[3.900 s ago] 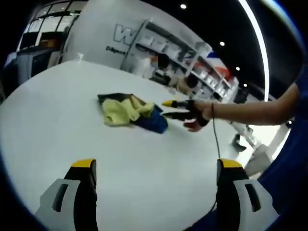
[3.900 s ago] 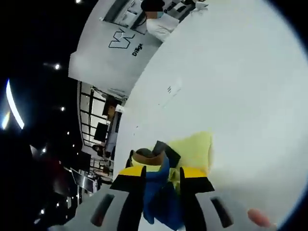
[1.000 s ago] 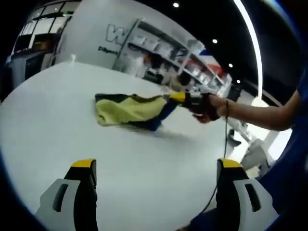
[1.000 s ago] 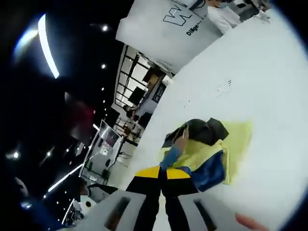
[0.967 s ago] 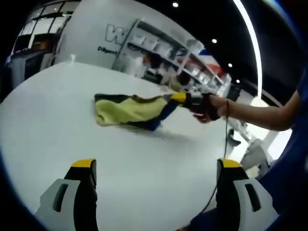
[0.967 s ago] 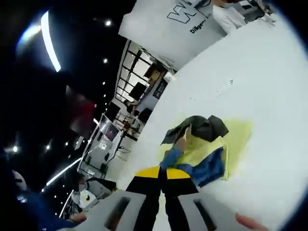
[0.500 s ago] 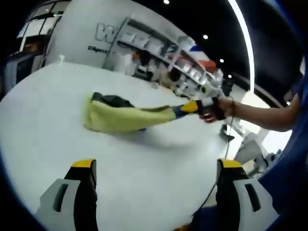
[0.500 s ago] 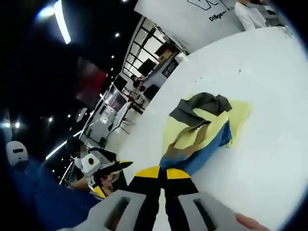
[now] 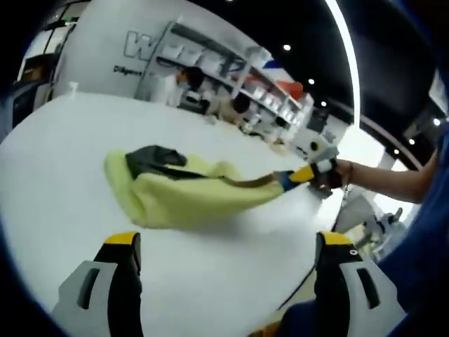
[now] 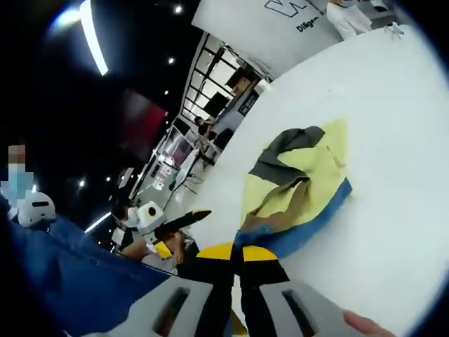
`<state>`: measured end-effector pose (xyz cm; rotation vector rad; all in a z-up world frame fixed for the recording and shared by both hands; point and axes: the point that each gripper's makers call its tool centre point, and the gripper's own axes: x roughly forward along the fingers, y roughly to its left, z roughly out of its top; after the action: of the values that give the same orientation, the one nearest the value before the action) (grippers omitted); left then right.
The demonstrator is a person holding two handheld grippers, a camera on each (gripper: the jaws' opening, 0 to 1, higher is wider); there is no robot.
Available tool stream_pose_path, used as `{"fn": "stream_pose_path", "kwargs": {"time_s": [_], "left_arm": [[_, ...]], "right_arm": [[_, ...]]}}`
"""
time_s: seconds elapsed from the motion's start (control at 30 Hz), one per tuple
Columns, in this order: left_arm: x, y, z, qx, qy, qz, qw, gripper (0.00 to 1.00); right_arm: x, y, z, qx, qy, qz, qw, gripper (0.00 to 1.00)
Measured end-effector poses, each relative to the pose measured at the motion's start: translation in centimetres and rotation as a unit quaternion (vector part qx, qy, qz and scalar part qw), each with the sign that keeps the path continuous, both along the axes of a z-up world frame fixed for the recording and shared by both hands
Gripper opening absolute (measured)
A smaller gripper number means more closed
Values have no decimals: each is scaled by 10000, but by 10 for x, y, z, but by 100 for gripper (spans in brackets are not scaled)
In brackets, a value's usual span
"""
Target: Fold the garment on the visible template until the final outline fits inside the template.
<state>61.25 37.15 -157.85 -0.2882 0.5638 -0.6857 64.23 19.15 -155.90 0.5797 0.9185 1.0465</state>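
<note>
Garment [image 9: 184, 195] lay stretched across the white bench [image 9: 56, 147], yellow with dark patch. Right gripper [image 10: 238, 251] had its fingers clamped on the garment's blue edge. Left gripper [image 9: 228, 242] sat well short of it, fingers wide, empty.

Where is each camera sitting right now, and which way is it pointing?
Left gripper view: rides the open left gripper, looking across the white table at the garment and the right gripper.
Right gripper view: rides the right gripper, shut on the garment; the left gripper shows.
Shared: garment, table.
</note>
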Motion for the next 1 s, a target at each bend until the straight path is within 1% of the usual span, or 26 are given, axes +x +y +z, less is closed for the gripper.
{"fn": "stream_pose_path", "kwargs": {"time_s": [0.07,0.1,0.17,0.27,0.3,0.33,0.4,0.43,0.5,0.57,0.7,0.77,0.83,0.87,0.9,0.93,1.0], "left_arm": [[-1,-4,-2,10,11,-81,10000,99],[-1,-9,-2,41,9,-165,9999,99],[-1,-11,-3,68,2,-232,9997,98],[0,-14,-4,81,-2,-297,9995,97],[1,-16,-4,89,-11,-352,9993,97],[4,-19,-4,120,-31,-435,9990,96],[5,-22,-3,157,-48,-480,9987,95],[9,-25,-2,197,-80,-550,9983,94],[12,-27,-2,226,-94,-599,9979,92],[21,-30,-3,301,-186,-712,9968,88],[33,-45,0,459,-289,-1053,9930,83],[40,-51,-2,606,-353,-1283,9893,78],[46,-60,-1,726,-513,-1570,9836,73],[51,-70,-2,851,-578,-1883,9767,69],[56,-80,-4,985,-682,-2189,9684,67],[60,-88,-4,1072,-797,-2394,9617,65],[64,-95,-8,1216,-794,-2590,9549,64]], "right_arm": [[-9,-6,-1,43,-13,-30,10000,0],[-17,-10,-1,103,-3,-78,9999,0],[-24,-15,-1,186,23,-145,9997,0],[-29,-18,0,251,26,-203,9995,0],[-39,-24,1,350,13,-319,9989,0],[-45,-28,-1,370,20,-356,9987,0],[-50,-31,-2,383,27,-406,9984,0],[-57,-36,-5,393,49,-498,9980,0],[-62,-40,-7,409,60,-562,9976,0],[-71,-49,-11,480,96,-740,9961,0],[-77,-57,-13,532,111,-930,9942,0],[-79,-60,-14,554,122,-1012,9933,0],[-80,-61,-15,563,130,-1065,9926,0],[-81,-61,-16,604,139,-1126,9917,0],[-81,-61,-16,642,151,-1179,9908,0],[-81,-60,-16,673,161,-1194,9904,0],[-81,-60,-16,700,169,-1209,9900,0]]}}
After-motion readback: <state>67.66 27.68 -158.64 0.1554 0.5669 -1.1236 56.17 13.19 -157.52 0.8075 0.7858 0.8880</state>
